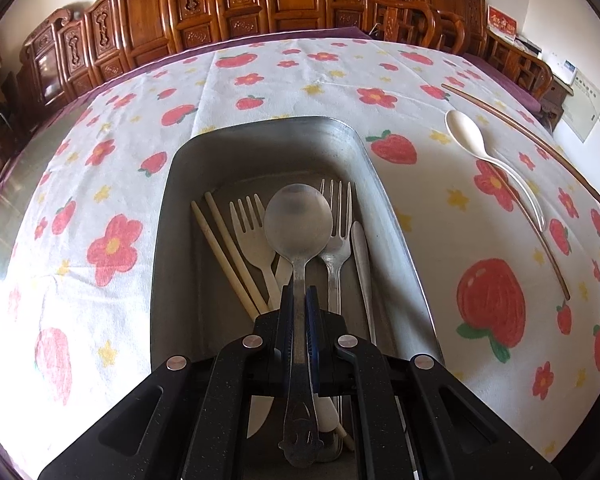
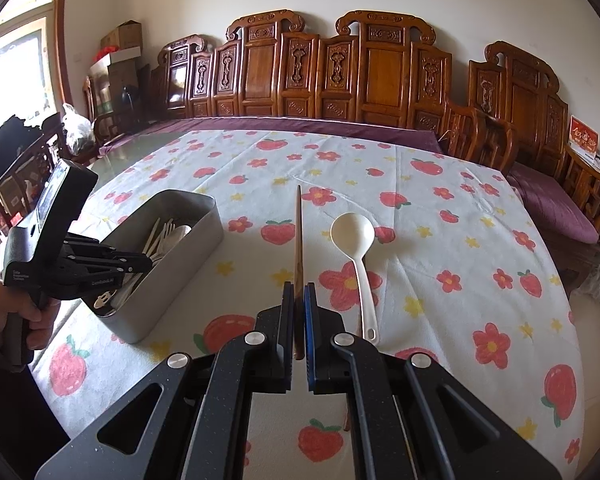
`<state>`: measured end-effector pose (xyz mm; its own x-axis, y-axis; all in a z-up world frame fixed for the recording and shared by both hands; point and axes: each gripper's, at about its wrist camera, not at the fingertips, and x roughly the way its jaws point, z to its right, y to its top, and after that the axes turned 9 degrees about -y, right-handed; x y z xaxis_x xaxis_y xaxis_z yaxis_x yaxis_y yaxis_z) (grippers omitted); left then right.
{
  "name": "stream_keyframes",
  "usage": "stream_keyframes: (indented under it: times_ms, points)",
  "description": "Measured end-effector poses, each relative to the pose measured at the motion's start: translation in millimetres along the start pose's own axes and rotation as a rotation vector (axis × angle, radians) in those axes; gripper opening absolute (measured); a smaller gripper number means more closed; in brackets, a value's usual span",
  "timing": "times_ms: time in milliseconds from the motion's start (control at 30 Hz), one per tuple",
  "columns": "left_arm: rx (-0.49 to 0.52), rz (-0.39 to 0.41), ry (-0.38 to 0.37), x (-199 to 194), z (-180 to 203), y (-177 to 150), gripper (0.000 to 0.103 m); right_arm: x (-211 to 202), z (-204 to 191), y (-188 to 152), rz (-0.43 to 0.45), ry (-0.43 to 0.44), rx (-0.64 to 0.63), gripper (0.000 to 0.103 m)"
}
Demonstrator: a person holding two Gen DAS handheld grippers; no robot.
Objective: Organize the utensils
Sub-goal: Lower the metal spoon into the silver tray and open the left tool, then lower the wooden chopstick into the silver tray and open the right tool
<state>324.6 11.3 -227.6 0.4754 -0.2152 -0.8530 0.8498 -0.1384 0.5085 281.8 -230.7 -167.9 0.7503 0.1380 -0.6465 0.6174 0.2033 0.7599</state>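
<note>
While the left hand-held gripper (image 1: 299, 300) clamps a metal spoon (image 1: 298, 224) by its handle, the bowl hangs over the metal tray (image 1: 384, 184), above forks (image 1: 252, 232) and chopsticks (image 1: 224, 248). From the right wrist, the right hand-held gripper (image 2: 299, 300) pinches a brown chopstick (image 2: 299, 240) over the table (image 2: 440, 240); a white spoon (image 2: 354, 240) lies just beside it.

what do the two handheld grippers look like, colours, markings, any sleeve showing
Both are black speckled plastic with angular linkage arms, triangular cut-outs and round silver pivot pins. The right gripper has blue ribbed pads lining its jaws, as does the left gripper. Seen from the right wrist view, the left one has a boxy black body with small white lettering and a pistol-style handle. No sleeve is clearly visible.
</note>
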Motion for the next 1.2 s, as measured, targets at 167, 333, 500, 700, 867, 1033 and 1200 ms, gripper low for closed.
stream_keyframes:
  times_ms: [167,333,500,700,867,1033,1200]
  points:
    - [-0.013,0.020,-0.009,-6,-1,-1,0.006,0,-3,-1,0.000,0.006,-0.004,0.006]
    - [-0.012,0.049,-0.027,-22,2,-7,0.006,-2,-9,-1,0.002,0.018,-0.014,0.006]
    - [-0.013,0.088,-0.029,-40,1,-7,0.006,-5,-18,-1,0.005,0.042,-0.023,0.006]
    - [-0.037,0.134,-0.027,-60,-7,-9,0.006,-12,-35,-2,0.011,0.077,-0.047,0.006]
    - [-0.051,0.157,-0.012,-69,-15,-10,0.007,-18,-47,-1,0.021,0.100,-0.058,0.006]
    - [-0.066,0.188,-0.009,-78,-23,-9,0.025,-25,-59,0,0.030,0.121,-0.066,0.006]
    - [-0.074,0.227,0.005,-88,-31,-8,0.042,-29,-74,4,0.036,0.132,-0.092,0.006]
